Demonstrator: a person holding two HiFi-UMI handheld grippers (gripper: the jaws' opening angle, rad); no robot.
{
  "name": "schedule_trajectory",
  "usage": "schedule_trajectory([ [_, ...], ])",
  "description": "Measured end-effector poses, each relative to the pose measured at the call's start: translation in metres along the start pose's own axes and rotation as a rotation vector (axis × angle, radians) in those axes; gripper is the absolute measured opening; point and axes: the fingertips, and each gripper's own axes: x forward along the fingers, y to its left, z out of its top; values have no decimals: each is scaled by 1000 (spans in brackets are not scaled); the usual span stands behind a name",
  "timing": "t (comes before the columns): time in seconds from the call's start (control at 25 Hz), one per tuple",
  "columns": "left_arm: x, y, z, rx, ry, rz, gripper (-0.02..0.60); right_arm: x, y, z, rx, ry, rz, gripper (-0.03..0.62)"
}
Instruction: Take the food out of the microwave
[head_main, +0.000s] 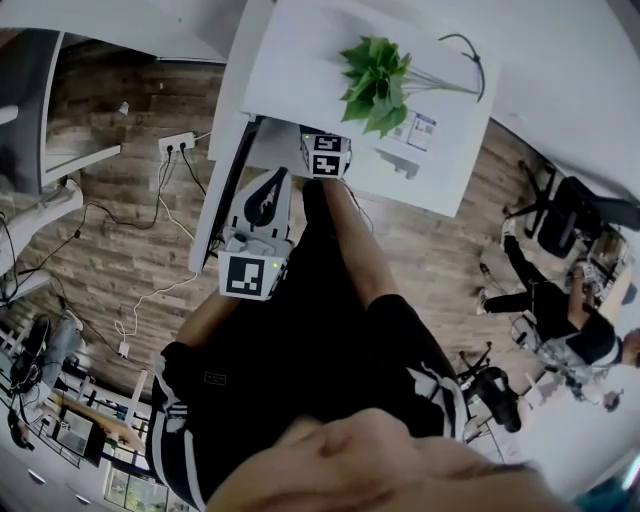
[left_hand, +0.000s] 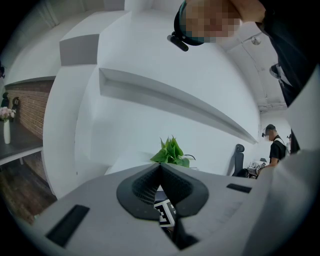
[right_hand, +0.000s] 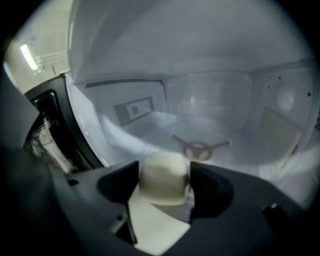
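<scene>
Reaching into the open microwave, the right gripper is angled down so that its widely spread jaws straddle the pale, bun-like food. The food sits near the front of the oven floor, and the pads flank it without visibly squeezing. The left gripper hangs outside, jaws pressed together and empty, seemingly kept out of the way.

Cream food, white microwave int., green plant

This was an office: a potted plant stood on a white surface, a swivel chair right of it, a power strip left.
</scene>
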Motion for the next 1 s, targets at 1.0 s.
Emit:
schedule_trajectory([
  [1.0, -16, 2, 4, -6, -33, 25, 29, -13, -13, -9, -8, 34, -26, 307],
])
